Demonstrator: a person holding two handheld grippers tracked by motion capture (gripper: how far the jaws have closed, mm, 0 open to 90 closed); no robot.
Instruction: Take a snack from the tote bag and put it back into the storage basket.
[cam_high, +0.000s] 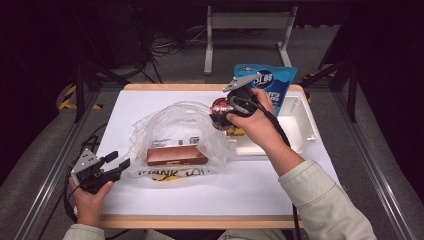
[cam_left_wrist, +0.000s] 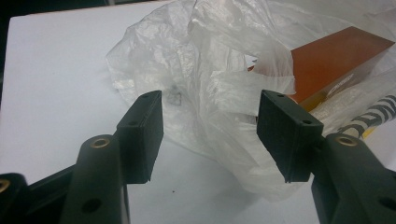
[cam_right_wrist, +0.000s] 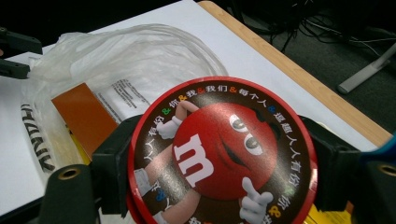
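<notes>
On the white table (cam_high: 165, 200) lies a clear plastic bag (cam_high: 170, 125), crumpled, its mouth toward the far side. Inside it sits a brown box (cam_high: 176, 156), lying flat, and a printed white label shows through the film beside it. Black lettering runs along the bag's near edge.

At the table's right stands a white tray (cam_high: 300, 125); a blue pouch (cam_high: 272, 82) leans upright at its far end. Something yellow shows just at the tray's left edge, too hidden to tell what it is.

Above the gap between bag and tray, the right gripper (cam_high: 223, 116) holds a round red tin (cam_right_wrist: 222, 154), its pads pressed on the tin's opposite sides. The lid carries a red cartoon candy figure with a white "m" and a ring of coloured characters. The tin is off the table, just beside the bag's right edge and above the tray's near-left corner.

The left gripper (cam_high: 116, 163) rests at the near-left corner, jaws spread wide with nothing gripped; in the left gripper view the bag's crumpled film lies just ahead, between the jaws but untouched.

The table has a pale wooden rim and metal rails along both sides. Beyond it the floor is grey, with loose cables and a white frame's legs in a dark room.
</notes>
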